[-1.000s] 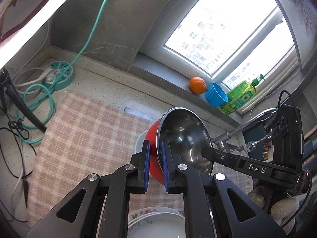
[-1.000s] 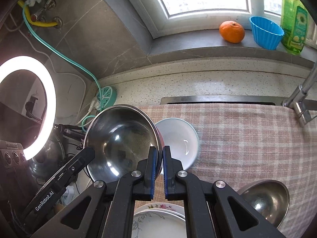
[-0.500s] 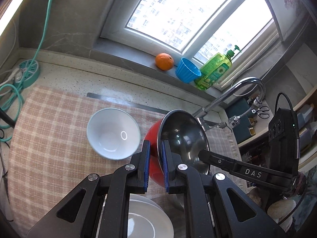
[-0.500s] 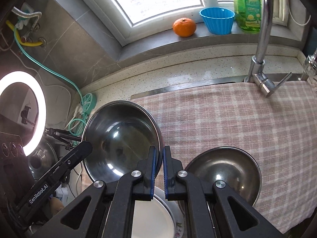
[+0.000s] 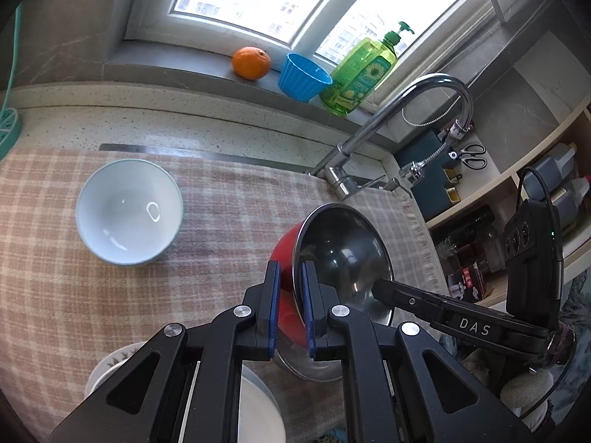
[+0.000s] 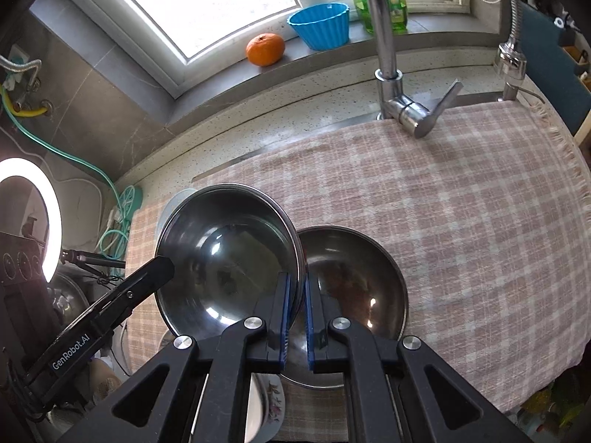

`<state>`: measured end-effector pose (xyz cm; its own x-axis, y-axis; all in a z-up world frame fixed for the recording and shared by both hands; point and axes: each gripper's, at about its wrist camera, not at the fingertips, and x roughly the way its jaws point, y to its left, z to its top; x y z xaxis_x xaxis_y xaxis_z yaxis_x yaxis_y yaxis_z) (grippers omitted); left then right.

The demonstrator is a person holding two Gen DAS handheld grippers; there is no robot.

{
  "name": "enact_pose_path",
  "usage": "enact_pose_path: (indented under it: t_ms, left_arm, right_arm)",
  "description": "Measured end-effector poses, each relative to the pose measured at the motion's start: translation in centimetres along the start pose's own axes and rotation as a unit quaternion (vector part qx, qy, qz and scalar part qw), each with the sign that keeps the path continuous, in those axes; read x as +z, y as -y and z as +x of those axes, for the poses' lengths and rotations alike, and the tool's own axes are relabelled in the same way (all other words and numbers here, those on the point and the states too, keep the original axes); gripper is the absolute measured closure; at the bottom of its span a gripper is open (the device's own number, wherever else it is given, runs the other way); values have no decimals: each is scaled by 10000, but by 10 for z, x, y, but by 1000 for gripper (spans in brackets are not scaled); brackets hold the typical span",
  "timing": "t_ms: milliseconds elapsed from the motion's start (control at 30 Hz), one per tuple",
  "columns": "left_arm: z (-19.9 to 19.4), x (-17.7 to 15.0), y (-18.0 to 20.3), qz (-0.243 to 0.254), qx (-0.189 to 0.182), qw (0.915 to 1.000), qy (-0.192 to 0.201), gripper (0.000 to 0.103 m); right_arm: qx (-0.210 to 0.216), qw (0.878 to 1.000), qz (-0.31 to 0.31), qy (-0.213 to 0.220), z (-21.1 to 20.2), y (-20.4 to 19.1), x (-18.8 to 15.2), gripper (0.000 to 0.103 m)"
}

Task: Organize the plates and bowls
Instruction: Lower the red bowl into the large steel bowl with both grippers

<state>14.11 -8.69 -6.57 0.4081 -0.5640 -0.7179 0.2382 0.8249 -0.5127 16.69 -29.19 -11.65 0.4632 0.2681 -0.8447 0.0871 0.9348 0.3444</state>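
On checked cloth (image 6: 461, 221), windowsill (image 5: 177, 70) behind, perhaps stone

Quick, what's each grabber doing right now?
Left gripper: closed on the rim of the red bowl.
Right gripper: closed on the same bowl's rim, at its steel inside.

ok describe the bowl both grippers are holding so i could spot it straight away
Start at the checked cloth under the window and look toward its tap end. The red bowl hangs there, tilted, above a plain steel bowl. It alone has a red outside around its steel inside; the white bowl sits apart.
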Motion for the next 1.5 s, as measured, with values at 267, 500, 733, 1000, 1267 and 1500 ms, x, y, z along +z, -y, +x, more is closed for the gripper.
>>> enact_pose_path:
  t_ms: [267, 500, 733, 1000, 1267, 1500]
  left_arm:
    - [28, -9, 9, 106, -45, 9993, -361, 93]
    - [47, -16, 9, 187, 34, 9978, -639, 93]
    - [58, -23, 12, 342, 211, 9958, -822, 93]
    - [68, -26, 11, 481, 374, 9931, -999, 93]
    - [72, -28, 10, 537, 429, 9915, -1105, 93]
    - [74, -28, 12, 620, 459, 9903, -1159, 93]
  right_arm:
    - [-133, 9996, 241, -113, 8, 32, -13, 96]
    - [-268, 9990, 265, -247, 19, 45, -20, 96]
    - [-374, 9985, 190, -346, 28, 51, -23, 96]
    - [-431, 9980, 143, -446, 38, 53, -25, 96]
    - [-518, 9974, 70, -495, 44, 52, -26, 96]
    - [-546, 9971, 80, -529, 47, 54, -26, 96]
